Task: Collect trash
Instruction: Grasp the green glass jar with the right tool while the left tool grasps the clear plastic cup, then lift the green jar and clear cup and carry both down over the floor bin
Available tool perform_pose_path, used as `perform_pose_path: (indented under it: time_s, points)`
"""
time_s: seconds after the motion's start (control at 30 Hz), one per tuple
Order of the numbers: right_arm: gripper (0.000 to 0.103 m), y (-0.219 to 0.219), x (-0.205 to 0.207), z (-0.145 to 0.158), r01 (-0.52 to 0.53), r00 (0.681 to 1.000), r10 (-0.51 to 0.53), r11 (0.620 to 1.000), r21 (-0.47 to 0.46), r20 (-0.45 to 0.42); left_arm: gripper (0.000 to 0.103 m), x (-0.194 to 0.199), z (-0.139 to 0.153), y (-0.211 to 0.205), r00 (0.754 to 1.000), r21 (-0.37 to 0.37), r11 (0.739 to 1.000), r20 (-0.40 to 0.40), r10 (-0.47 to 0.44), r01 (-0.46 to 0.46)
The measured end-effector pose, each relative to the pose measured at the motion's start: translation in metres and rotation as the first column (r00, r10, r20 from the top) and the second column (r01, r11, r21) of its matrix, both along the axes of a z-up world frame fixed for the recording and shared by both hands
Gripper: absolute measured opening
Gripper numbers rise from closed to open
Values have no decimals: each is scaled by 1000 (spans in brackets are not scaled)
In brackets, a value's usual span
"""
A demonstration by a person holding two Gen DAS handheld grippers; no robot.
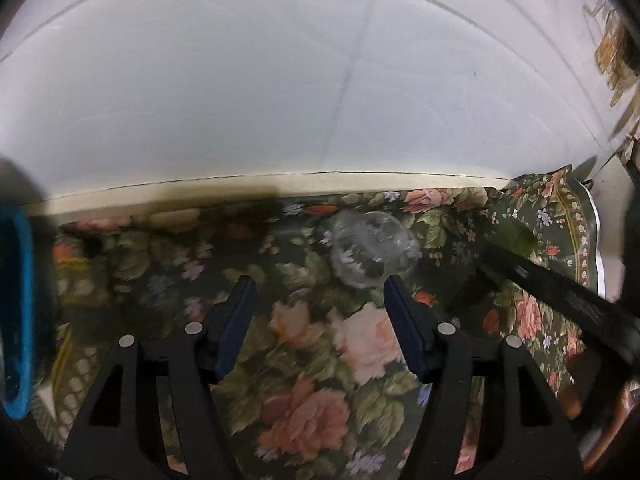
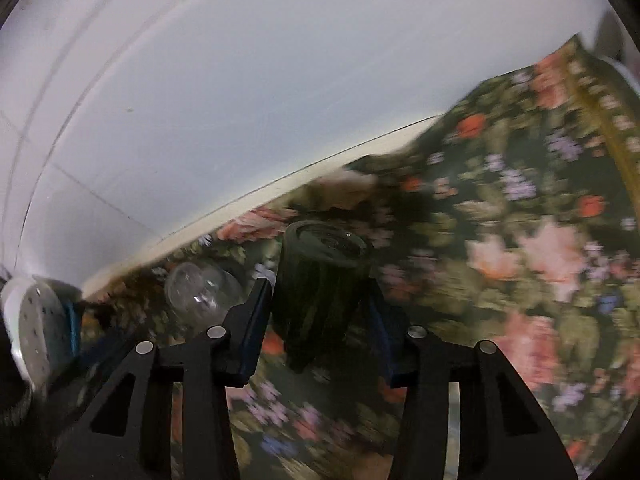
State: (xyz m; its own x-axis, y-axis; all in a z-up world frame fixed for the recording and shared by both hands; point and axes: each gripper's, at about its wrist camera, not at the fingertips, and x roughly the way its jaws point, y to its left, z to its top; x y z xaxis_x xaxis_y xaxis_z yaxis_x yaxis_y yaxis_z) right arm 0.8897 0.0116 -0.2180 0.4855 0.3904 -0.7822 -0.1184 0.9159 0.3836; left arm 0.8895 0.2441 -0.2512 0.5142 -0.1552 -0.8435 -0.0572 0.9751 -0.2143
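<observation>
A clear crumpled plastic cup [image 1: 374,254] lies on its side on the floral tablecloth [image 1: 320,392], just ahead of my left gripper's right fingertip. My left gripper [image 1: 320,296] is open and empty above the cloth. In the right wrist view my right gripper [image 2: 320,292] is shut on a dark ribbed cup [image 2: 320,280], held bottom forward and lifted over the cloth. The clear plastic cup [image 2: 204,296] lies to its left near the wall.
A white wall [image 1: 280,80] runs along the far table edge. A blue-rimmed object [image 1: 20,312] sits at the far left of the left view. The other gripper's dark arm [image 1: 560,296] crosses at the right. The cloth's folded corner [image 1: 560,208] hangs at the right.
</observation>
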Motion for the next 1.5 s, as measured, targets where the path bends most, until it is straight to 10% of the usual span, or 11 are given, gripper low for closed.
perform_pose_path:
  time_s: [0.8, 1.5]
  points:
    - [41, -57, -43, 30, 27, 998, -27, 1000, 9, 55, 61, 29, -12, -56, 997, 23, 997, 17, -70, 70]
    - [41, -150, -177, 119, -174, 942, 159, 985, 23, 295, 61, -194, 149, -143, 955, 109, 986, 285, 88, -123]
